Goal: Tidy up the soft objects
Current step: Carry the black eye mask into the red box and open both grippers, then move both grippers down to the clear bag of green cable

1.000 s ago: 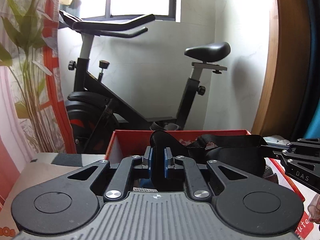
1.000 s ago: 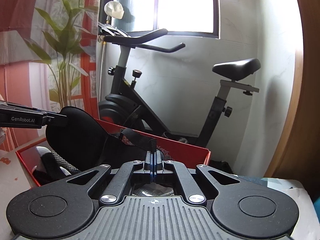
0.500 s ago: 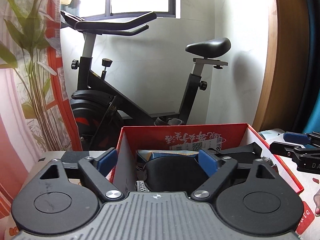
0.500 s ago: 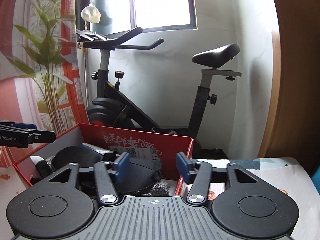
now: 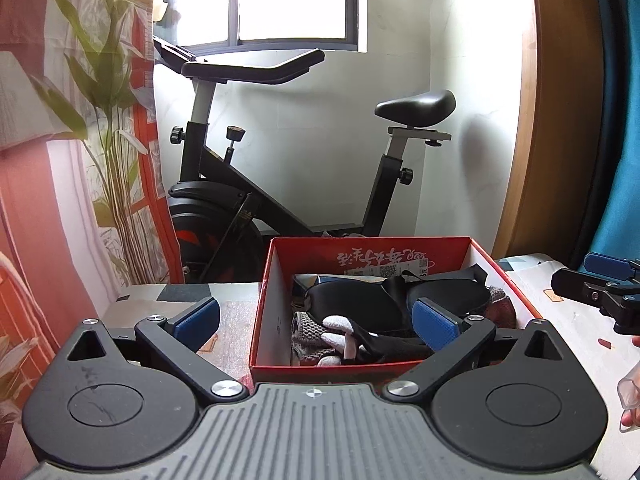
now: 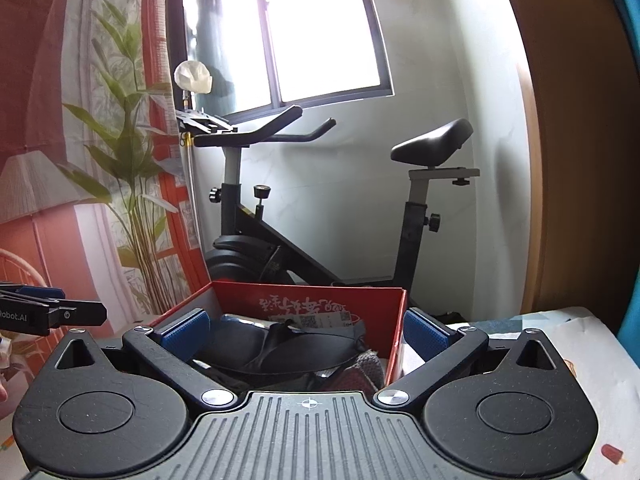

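Behind the red box (image 5: pixel 332 360) an exercise bike (image 5: pixel 304 184) stands under the window; the box sits on a patterned surface (image 5: pixel 568 320); inside it lie a black padded piece (image 5: pixel 360 304) with straps, grey knitwear (image 5: pixel 308 332) and a white-fingered glove (image 5: pixel 340 336), gathered there for tidiness; left claw (image 5: pixel 316 320) and right claw (image 6: pixel 306 334), both before the box, are opening wide, nothing between their pads.

Left gripper (image 5: pixel 318 324) is pointing forward and slightly down, jaws opening wide, blue pads (image 5: pixel 199 317) spread apart, gripping nothing. Right gripper (image 6: pixel 307 330) is pointing forward near level, jaws also opening wide, nothing pinched between its pads (image 6: pixel 423 331). Each gripper is showing at the edge of the other's view. Fingertips of a hand (image 5: pixel 631 396) are peeking in at far right.
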A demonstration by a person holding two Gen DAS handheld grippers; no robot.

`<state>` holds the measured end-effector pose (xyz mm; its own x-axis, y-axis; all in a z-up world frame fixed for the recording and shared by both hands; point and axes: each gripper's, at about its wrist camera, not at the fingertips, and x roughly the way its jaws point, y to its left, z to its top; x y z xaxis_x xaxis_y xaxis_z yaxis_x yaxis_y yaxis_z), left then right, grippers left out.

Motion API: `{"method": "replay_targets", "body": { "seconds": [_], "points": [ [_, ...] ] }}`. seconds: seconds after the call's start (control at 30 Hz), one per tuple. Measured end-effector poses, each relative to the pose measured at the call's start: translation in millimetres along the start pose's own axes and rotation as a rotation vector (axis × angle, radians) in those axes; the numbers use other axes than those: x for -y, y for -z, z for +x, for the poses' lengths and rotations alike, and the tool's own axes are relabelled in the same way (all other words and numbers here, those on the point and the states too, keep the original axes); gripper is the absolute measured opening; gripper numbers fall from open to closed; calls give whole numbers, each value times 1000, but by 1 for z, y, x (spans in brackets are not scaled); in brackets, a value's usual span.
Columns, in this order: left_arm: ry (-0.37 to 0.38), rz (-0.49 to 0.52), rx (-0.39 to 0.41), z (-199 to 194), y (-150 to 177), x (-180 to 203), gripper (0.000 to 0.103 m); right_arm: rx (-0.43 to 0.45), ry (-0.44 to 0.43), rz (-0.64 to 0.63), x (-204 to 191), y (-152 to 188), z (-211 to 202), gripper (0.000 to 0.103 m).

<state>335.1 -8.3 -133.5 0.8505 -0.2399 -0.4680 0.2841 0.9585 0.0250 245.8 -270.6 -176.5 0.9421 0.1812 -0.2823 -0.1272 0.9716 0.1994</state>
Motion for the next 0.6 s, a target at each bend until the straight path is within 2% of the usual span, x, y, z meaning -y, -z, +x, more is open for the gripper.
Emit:
{"method": "replay_targets", "body": {
  "seconds": [0.13, 0.3, 0.4, 0.6],
  "points": [
    [-10, 13, 10, -22, 12, 1, 103, -5, -13, -5, -11, 10, -15, 103],
    [-11, -20, -6, -36, 34, -4, 103, -15, -1, -14, -21, 27, -25, 103],
    [-34, -31, -15, -39, 49, -6, 103, -41, 17, -26, -26, 42, -21, 103],
    [-23, -69, -89, -22, 80, -17, 103, -136, -43, -57, -39, 77, 3, 101]
  ]
}}
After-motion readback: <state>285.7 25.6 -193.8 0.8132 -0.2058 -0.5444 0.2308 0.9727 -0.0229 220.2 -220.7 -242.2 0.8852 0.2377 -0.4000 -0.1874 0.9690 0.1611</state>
